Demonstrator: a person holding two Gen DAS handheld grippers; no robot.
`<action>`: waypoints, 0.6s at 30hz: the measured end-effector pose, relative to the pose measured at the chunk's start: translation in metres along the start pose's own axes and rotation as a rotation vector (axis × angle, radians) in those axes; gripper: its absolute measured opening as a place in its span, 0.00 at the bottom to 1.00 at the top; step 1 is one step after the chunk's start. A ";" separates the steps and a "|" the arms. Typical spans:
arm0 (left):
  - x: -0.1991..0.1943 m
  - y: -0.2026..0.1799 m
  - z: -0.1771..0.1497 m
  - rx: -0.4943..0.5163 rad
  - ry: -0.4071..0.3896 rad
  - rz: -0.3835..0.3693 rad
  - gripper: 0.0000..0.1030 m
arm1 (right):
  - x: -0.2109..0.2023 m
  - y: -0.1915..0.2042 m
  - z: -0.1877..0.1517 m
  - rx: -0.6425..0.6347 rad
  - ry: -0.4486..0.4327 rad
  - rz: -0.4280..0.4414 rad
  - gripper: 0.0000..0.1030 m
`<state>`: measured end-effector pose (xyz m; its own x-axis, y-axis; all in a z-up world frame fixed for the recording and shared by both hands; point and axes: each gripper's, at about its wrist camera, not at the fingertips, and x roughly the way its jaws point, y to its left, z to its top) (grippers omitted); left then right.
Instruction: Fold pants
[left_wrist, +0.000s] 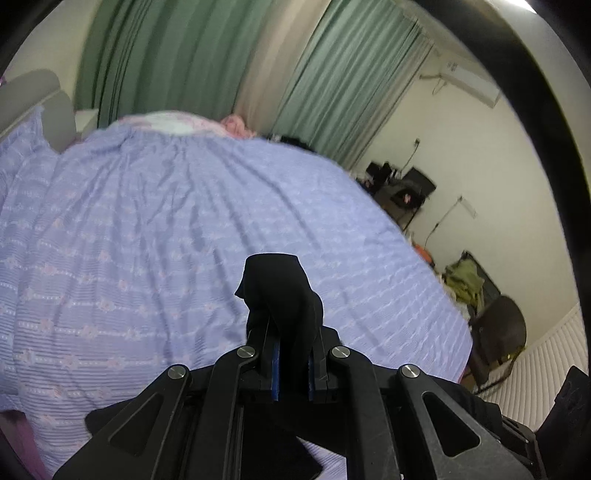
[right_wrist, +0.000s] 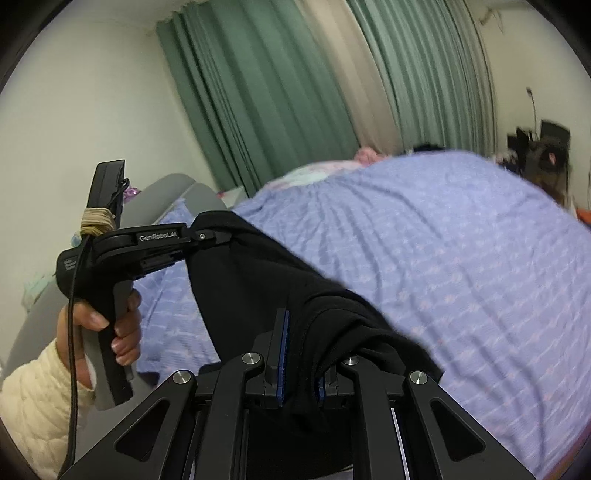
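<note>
Left gripper (left_wrist: 293, 328) and right gripper (right_wrist: 303, 354), each clamped on black pants (right_wrist: 258, 280), hold the cloth raised over the lilac bedspread (right_wrist: 461, 266).

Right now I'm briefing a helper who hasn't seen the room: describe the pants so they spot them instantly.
Find the bed with the lilac patterned bedspread. Held above its near side, the pants hang stretched between the left gripper and the right gripper. They are the only plain black cloth against that pale cover.
</note>
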<state>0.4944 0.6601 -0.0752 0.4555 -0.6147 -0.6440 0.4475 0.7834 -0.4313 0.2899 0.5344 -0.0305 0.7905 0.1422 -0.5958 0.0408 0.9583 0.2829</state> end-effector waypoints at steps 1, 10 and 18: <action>0.007 0.015 -0.009 -0.010 0.031 0.007 0.11 | 0.009 0.004 -0.008 0.024 0.027 -0.004 0.12; 0.056 0.111 -0.105 -0.076 0.296 0.098 0.11 | 0.100 0.032 -0.145 0.288 0.484 0.064 0.12; 0.056 0.158 -0.135 -0.140 0.333 0.141 0.12 | 0.134 0.063 -0.186 0.289 0.615 0.068 0.12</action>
<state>0.4870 0.7622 -0.2644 0.2198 -0.4549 -0.8630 0.2782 0.8771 -0.3915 0.2843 0.6604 -0.2322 0.3092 0.3972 -0.8641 0.2323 0.8496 0.4736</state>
